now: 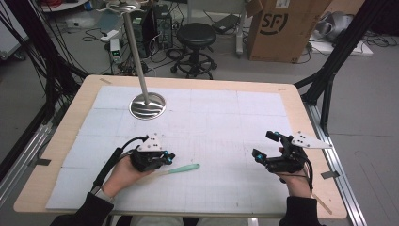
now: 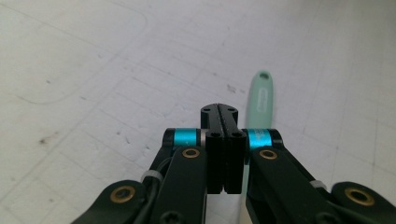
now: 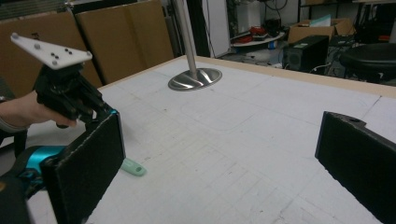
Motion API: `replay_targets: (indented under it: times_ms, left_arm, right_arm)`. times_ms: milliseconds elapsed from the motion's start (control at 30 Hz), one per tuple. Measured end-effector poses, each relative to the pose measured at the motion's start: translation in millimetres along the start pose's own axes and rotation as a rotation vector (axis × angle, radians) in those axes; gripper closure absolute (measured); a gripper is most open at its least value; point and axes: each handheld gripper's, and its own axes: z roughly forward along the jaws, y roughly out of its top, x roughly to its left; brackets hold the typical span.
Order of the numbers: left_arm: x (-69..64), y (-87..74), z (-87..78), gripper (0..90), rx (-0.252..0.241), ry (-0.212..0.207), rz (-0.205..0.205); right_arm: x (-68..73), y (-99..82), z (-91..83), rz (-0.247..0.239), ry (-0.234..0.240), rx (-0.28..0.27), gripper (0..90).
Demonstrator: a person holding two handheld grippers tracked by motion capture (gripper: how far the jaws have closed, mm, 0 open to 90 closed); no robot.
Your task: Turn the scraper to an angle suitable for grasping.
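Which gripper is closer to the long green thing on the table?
Left. The left gripper sits right at the near end of the green tool, which lies on the white mat; the jaws are shut. The right gripper stands open, far off to the tool's right.

Readable text: "SF" logo | on: brown cardboard box (image 1: 282,28) on the floor beyond my desk (image 1: 291,101) | I read nothing else.

Showing at lower centre a mint-green toothbrush (image 1: 181,169), lying on a white gridded mat (image 1: 226,117) edged by pale wood; gleaming silver stand base (image 1: 147,105) upper left; black grippers banded cyan.
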Motion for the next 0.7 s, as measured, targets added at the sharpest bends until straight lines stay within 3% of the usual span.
replay_targets:
  times_ms: [133,167,233,300,400,500,600,633,700]
  left_arm:
    - [2.7,2.7,-11.5,83.7,-0.058,-0.012,-0.006]
    - [2.9,3.1,-13.7,74.0,-0.073,-0.014,-0.005]
    - [3.3,3.5,-17.4,70.2,-0.1,-0.021,-0.006]
    - [3.9,3.7,-21.2,52.6,-0.147,-0.021,0.02]
    - [3.2,4.0,-25.6,44.9,-0.2,-0.053,0.057]
    - [1.2,3.5,-26.8,28.1,-0.201,-0.05,0.095]
    - [0.9,3.5,-30.2,28.8,-0.177,-0.027,0.086]
    - [1.2,3.0,-31.1,22.8,-0.177,-0.033,0.093]
    - [2.0,1.8,-32.2,21.2,-0.167,-0.032,0.098]
  right_arm:
    - [-0.7,-0.1,-1.8,0.003,-0.004,-0.005,0.3]
    - [-1.0,-0.1,-2.6,0.003,-0.006,-0.009,0.3]
    - [-1.1,-0.2,-3.0,0.004,-0.008,-0.009,0.3]
    - [-1.7,-0.5,-4.2,0.004,-0.009,-0.011,0.3]
    - [-2.6,-1.1,-5.0,0.01,-0.013,-0.008,0.3]
    - [-3.4,-1.0,-5.9,0.008,-0.013,-0.012,0.3]
    - [-3.4,-1.0,-6.6,0.015,-0.011,-0.012,0.3]
    - [-4.5,-1.2,-6.8,0.007,-0.002,-0.016,0.3]
    - [-4.8,-1.3,-6.7,0.008,0.002,-0.017,0.3]
